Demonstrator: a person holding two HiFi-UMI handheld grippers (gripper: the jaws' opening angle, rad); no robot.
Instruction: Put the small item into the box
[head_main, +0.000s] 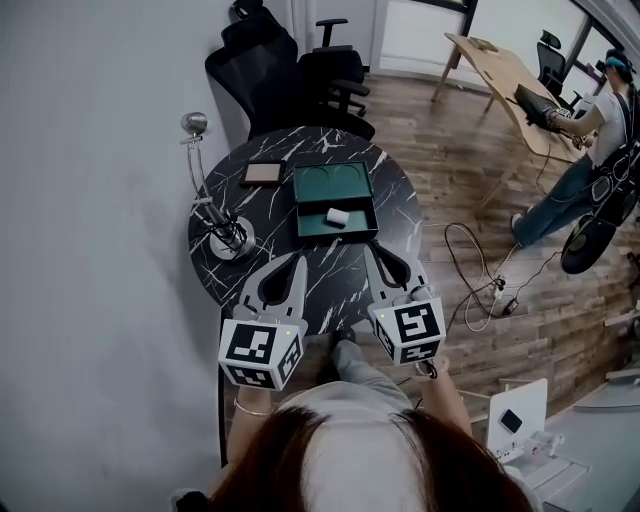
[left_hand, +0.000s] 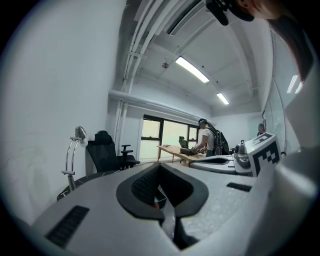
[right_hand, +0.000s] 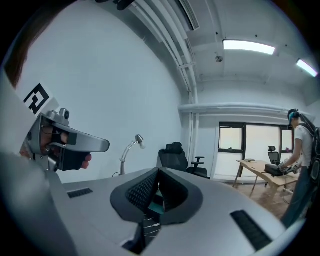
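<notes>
**Item in the box; little left but closing up**

Finds the small white item (head_main: 337, 214) lying inside the open green box (head_main: 297, 200), in the tray half toward 6 o'clock. Places the box just past the centre of the round black marble table (head_main: 395, 195). Judges the placing step as done, with nothing left to carry.

Keeps the left gripper (head_main: 298, 258) near 7 o'clock of the table and the right gripper (head_main: 373, 248) near 5 o'clock, both short of the box and touching neither it nor the item. Shows each pair of jaws closed tip to tip, with nothing caught between the pads.

Calls next, at most, for folding the box's far half at 12 o'clock down over the tray, supposing it is a hinged lid. Would need one pair of jaws opened to pinch that far edge, and a gentle swing so as not to jolt the item. Otherwise, simply draw back.

Leaves a tan flat square piece (head_main: 262, 173) at 10 o'clock of the box and a desk lamp (head_main: 193, 124) at the table's 9 o'clock edge.

Offers no brand, label or legible writing, only black-and-white square markers on the gripper cubes (head_main: 262, 352).
</notes>
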